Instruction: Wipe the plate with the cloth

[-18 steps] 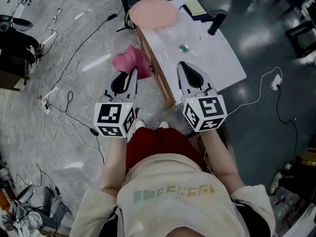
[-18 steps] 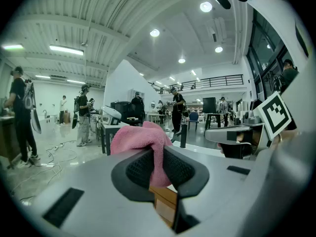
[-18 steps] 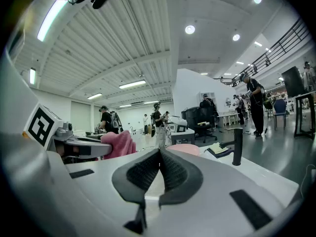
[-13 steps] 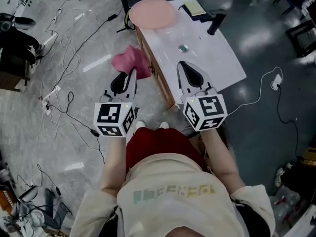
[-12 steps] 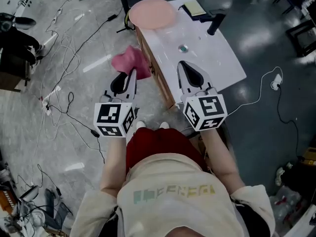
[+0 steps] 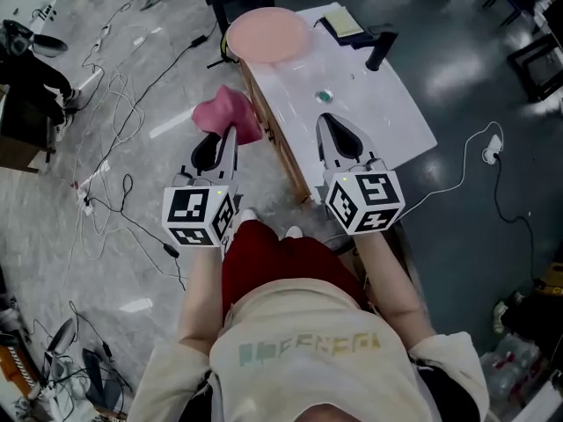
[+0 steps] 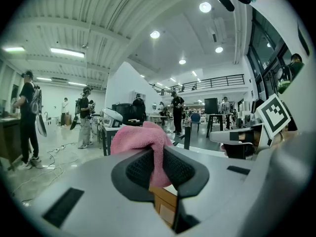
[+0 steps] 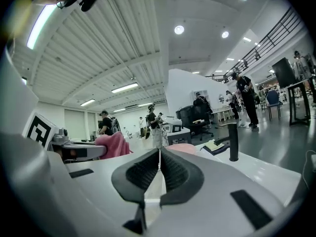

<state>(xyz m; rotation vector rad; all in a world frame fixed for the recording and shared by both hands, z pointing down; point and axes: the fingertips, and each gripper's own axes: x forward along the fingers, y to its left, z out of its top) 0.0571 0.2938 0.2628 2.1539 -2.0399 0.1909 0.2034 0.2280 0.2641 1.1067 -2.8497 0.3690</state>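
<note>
The left gripper (image 6: 222, 137) is clenched on the pink cloth (image 6: 227, 112). In the left gripper view its jaws stand only a little apart, with a fold of the cloth (image 7: 142, 138) pinched between the ribbed pads (image 7: 139, 168) and the rest bunched over the tips. From the head view the cloth hangs past the left edge of the white table (image 6: 391, 112), above the floor (image 6: 132, 174) with its loose cables (image 6: 114, 104), and touches neither the table nor the plate.

The right gripper (image 6: 329, 123) is empty. In the right gripper view its jaws are pressed together tip to tip, with only a thin seam between the pads (image 8: 174, 172). It hovers over the near part of the table, apart from everything on it.

The pink plate (image 6: 267, 33) lies at the far left corner of the table, well apart from both grippers. It also shows as a low pink shape (image 8: 183, 148) just beyond the right gripper's tips. Near it at the far end stand a black post (image 6: 379, 51) and a yellowish pad (image 6: 343, 20). Between the plate and the right gripper lies a small greenish thing (image 6: 324, 96), too small to name.
</note>
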